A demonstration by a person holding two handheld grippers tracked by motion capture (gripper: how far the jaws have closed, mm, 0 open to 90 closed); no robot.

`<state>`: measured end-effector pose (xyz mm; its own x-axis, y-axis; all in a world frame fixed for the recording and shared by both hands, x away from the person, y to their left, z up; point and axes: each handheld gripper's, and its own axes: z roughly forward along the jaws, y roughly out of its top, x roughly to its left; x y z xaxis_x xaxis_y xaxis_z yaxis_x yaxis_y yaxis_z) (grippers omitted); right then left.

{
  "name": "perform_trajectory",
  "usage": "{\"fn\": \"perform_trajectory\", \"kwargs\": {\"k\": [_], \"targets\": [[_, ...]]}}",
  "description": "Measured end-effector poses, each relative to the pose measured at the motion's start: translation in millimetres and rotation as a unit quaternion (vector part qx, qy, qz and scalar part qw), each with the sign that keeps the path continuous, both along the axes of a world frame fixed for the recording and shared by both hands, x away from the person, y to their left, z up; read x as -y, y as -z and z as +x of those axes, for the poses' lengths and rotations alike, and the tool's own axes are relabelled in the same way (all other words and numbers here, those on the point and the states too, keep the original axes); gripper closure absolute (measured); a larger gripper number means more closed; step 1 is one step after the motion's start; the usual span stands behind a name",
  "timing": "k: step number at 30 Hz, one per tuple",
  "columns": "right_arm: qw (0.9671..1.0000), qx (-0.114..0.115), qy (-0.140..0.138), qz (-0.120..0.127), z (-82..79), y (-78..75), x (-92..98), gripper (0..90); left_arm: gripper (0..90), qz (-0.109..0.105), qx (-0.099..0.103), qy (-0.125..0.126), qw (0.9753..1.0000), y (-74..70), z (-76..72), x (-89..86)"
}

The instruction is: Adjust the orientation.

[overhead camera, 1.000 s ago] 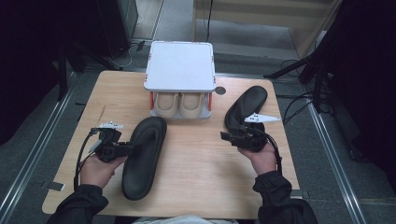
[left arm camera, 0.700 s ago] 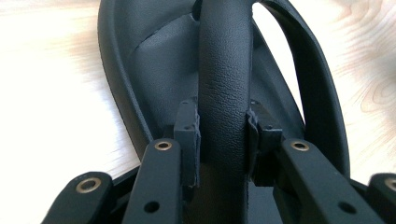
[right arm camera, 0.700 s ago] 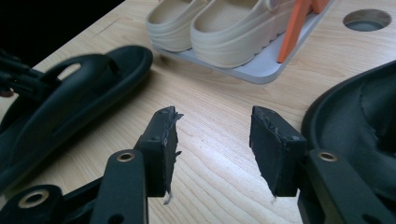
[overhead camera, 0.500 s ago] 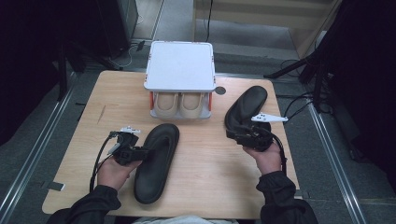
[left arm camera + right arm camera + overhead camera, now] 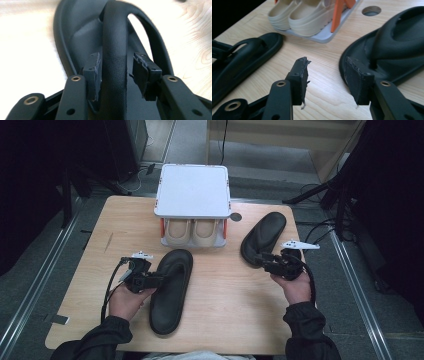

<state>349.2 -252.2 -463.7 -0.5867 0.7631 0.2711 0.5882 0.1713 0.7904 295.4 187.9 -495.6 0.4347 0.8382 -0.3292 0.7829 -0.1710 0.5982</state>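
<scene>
Inside white rack (image 5: 192, 190), beige shoes (image 5: 192, 232), black sandals (image 5: 170, 290) outside on table (image 5: 230, 310)

Two black sandals (image 5: 170, 290) (image 5: 263, 236), beige shoes (image 5: 192, 231), white rack (image 5: 192, 190) with orange posts (image 5: 338, 12), pale wood-grain table (image 5: 225, 300), black-padded jaws.

Both grippers are black. The left gripper (image 5: 159, 280) and right gripper (image 5: 259, 261) each carry a pale three-cornered plate on top and trail a black cable. Their jaws bear brass-ringed screw holes and frayed dark pads (image 5: 300, 75). The person's sleeves (image 5: 102, 340) are dark.
</scene>
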Motion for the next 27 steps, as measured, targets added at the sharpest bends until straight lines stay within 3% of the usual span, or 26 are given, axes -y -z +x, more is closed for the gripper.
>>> {"fn": "perform_trajectory", "kwargs": {"k": [3, 8, 12, 17, 21, 27], "targets": [[0.9999, 0.000, 0.010, -0.012, 4.6, 2.7, 6.1, 60.6, 51.8, 0.010, 0.007, -0.003, 0.9999, -5.7, 0.1, -3.9], [0.9994, -0.005, 0.031, -0.014, 11.5, 7.3, 18.9, 78.5, 46.0, -0.004, 0.018, -0.006, 0.9998, -12.6, 4.8, -14.7], [0.9983, -0.024, 0.051, -0.012, 24.3, 15.7, 27.6, 90.0, 45.4, -0.003, 0.020, -0.015, 0.9997, -14.2, 8.6, -23.3], [0.9968, -0.025, 0.067, -0.037, 42.8, 27.6, 38.7, 90.0, 44.3, -0.003, 0.020, -0.014, 0.9997, -16.3, 12.2, -32.7], [0.9944, -0.019, 0.087, -0.057, 56.1, 35.8, 46.4, 90.0, 43.6, -0.001, 0.034, -0.007, 0.9994, -16.5, 15.0, -35.7], [0.9921, -0.050, 0.096, -0.064, 72.4, 49.6, 53.5, 89.3, 42.7, 0.000, 0.041, -0.015, 0.9990, -16.8, 17.4, -41.2]]}}
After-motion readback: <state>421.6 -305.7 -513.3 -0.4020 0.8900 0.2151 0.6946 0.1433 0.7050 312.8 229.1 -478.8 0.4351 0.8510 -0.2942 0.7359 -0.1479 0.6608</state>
